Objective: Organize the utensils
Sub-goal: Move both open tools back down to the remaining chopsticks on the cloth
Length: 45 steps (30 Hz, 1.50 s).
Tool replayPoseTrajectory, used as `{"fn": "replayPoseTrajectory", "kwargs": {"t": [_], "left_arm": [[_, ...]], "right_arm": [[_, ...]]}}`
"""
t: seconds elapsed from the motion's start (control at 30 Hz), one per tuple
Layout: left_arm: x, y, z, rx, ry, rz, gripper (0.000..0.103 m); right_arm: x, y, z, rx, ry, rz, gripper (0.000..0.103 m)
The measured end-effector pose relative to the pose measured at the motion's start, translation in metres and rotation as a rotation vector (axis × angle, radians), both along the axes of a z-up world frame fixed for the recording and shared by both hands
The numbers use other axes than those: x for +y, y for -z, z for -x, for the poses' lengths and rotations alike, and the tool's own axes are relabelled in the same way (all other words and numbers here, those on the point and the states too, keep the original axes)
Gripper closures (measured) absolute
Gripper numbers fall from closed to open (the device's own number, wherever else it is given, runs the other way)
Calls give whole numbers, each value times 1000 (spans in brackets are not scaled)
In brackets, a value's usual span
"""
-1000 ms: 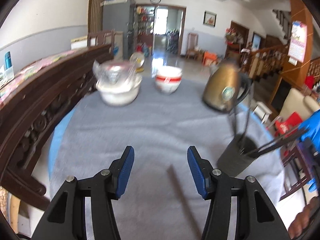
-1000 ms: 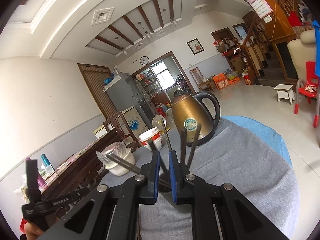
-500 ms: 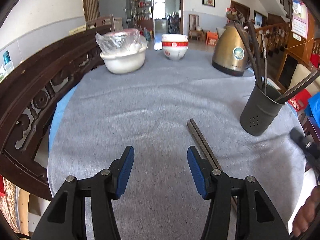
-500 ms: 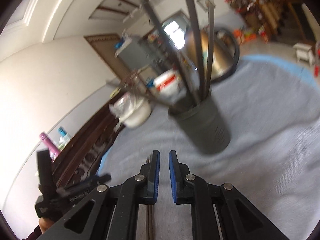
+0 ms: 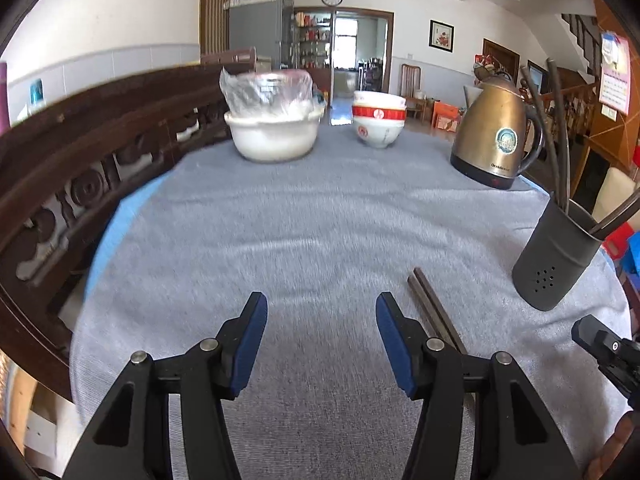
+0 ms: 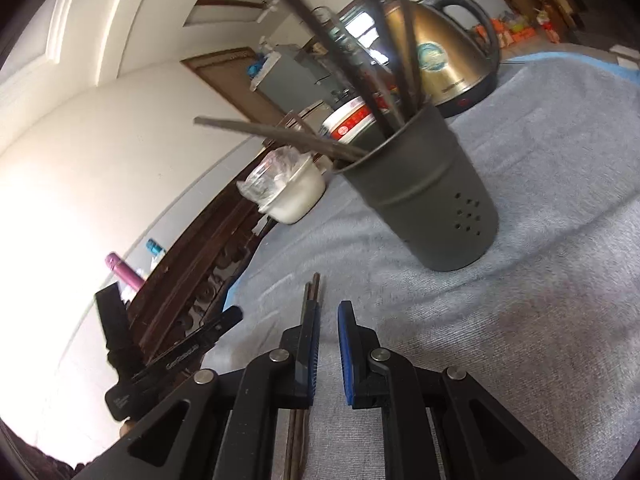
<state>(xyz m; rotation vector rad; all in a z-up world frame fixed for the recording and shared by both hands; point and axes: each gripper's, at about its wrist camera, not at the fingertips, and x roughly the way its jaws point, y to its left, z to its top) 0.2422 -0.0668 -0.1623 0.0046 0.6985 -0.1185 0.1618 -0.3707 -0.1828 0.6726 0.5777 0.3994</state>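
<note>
Chopsticks (image 6: 311, 300) lay beside right gripper (image 6: 328, 350), whose jaws had parted slightly, gripping nothing; holder (image 6: 424, 196) near table's right edge; left gripper (image 5: 320, 344) wide, empty; pickup pending.

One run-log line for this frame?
left hand-held gripper: open, empty | right hand-held gripper: slightly open, empty | chopsticks: on cloth | holder: upright, holds chopsticks

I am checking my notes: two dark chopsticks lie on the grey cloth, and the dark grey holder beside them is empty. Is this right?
Not quite. The dark grey perforated holder is not empty: several dark chopsticks stand in it, as the right wrist view shows. The pair of dark chopsticks does lie on the grey cloth.
</note>
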Motion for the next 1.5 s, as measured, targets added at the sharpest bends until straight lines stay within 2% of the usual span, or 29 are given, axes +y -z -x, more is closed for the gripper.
{"fn": "replayPoseTrajectory", "kwargs": {"t": [0.17,0.3,0.43,0.47,0.57,1.1,1.5], "left_arm": [[12,8,-8,48,0,97,41],[21,15,-12,85,10,179,30],[40,34,-25,190,-7,328,29],[44,36,-25,188,-12,366,29],[48,38,-24,184,-6,412,27],[43,39,-31,189,29,415,18],[44,39,-29,190,39,417,16]], "right_arm": [[7,-4,-3,2,7,61,91],[5,-1,-5,25,19,53,91],[3,1,-7,47,28,59,91],[3,2,-9,54,30,61,91],[2,4,-10,70,35,61,91],[1,8,-15,121,99,100,91],[3,10,-19,136,109,102,91]]}}
